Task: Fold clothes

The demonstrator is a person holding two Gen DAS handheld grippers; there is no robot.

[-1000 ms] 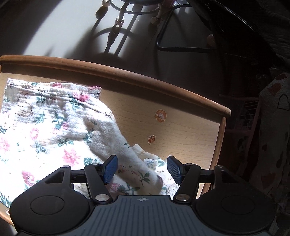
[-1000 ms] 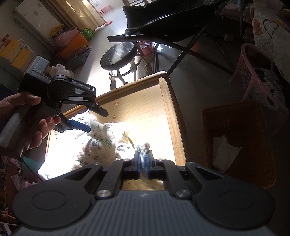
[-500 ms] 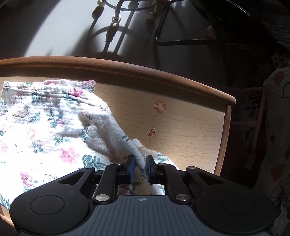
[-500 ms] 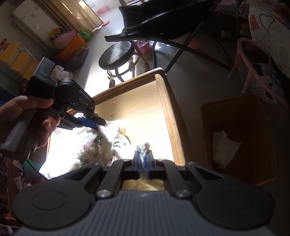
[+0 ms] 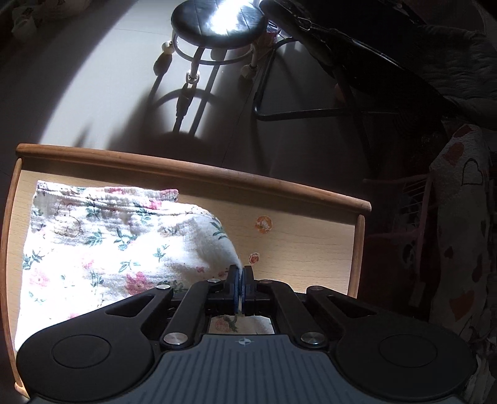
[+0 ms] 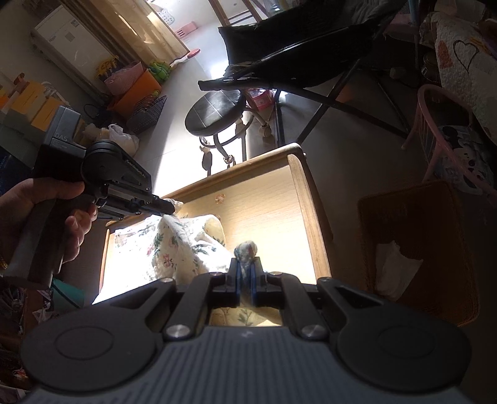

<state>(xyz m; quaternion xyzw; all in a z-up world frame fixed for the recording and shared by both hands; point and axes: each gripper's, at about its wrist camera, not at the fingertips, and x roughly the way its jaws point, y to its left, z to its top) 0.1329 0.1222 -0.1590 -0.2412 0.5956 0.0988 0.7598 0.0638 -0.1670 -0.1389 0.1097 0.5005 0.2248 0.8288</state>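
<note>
A white floral garment (image 5: pixel 102 248) lies on the small wooden table (image 5: pixel 304 242), filling its left half. My left gripper (image 5: pixel 239 279) is shut on a corner of the garment and holds it lifted above the table. In the right wrist view the left gripper (image 6: pixel 167 207) shows at left, with the garment (image 6: pixel 183 245) hanging from its tip. My right gripper (image 6: pixel 245 273) is shut on a bunched edge of the same garment, which pokes out past the fingertips.
A black round stool (image 5: pixel 217 28) and a black folding chair (image 6: pixel 295 52) stand on the floor beyond the table. A brown basket (image 6: pixel 416 248) and a pink chair (image 6: pixel 444 136) stand to the table's right. The table has a raised wooden rim (image 5: pixel 192 174).
My left gripper closed on the garment corner and has lifted it up and back. The right gripper stays shut on its edge and has risen a little.
</note>
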